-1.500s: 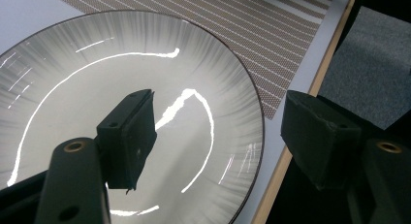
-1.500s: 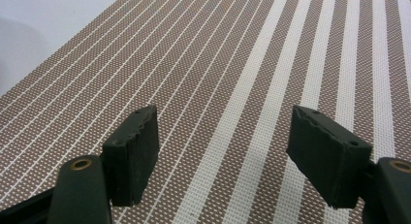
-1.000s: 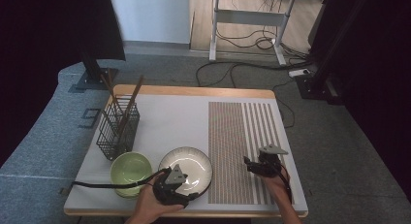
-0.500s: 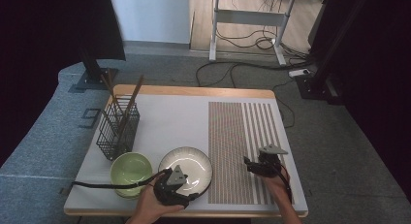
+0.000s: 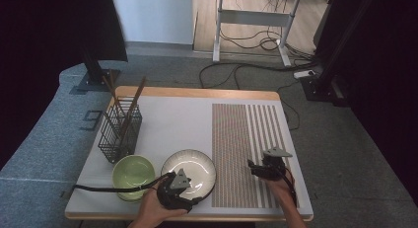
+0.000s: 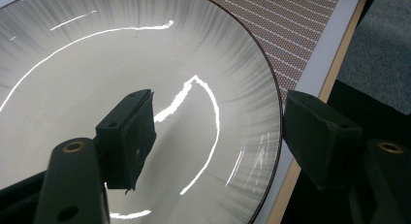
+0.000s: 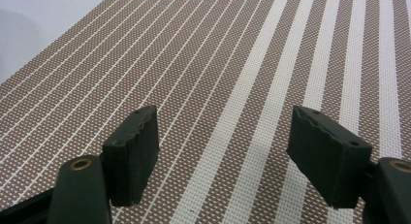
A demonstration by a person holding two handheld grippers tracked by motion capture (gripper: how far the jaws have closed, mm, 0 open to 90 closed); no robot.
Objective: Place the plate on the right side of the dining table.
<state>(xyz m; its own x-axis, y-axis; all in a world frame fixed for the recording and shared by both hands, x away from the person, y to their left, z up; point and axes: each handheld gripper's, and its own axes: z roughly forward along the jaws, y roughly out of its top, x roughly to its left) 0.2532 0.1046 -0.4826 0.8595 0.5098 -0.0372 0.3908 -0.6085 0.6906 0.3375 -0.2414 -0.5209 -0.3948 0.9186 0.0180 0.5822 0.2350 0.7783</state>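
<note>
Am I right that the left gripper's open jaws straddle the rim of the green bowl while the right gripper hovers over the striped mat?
Not quite: the left gripper straddles the rim of the pale ribbed plate, as the left gripper view shows. The right gripper does hover open over the striped mat.

plate [image 6: 145, 64] cropped by frame edges

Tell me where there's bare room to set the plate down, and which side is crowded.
Free: the striped placemat, bare apart from the right gripper hovering over its near right part, and the white table between the wire basket and the mat. Crowded: the near left, where green bowl, plate and left gripper bunch together.
</note>
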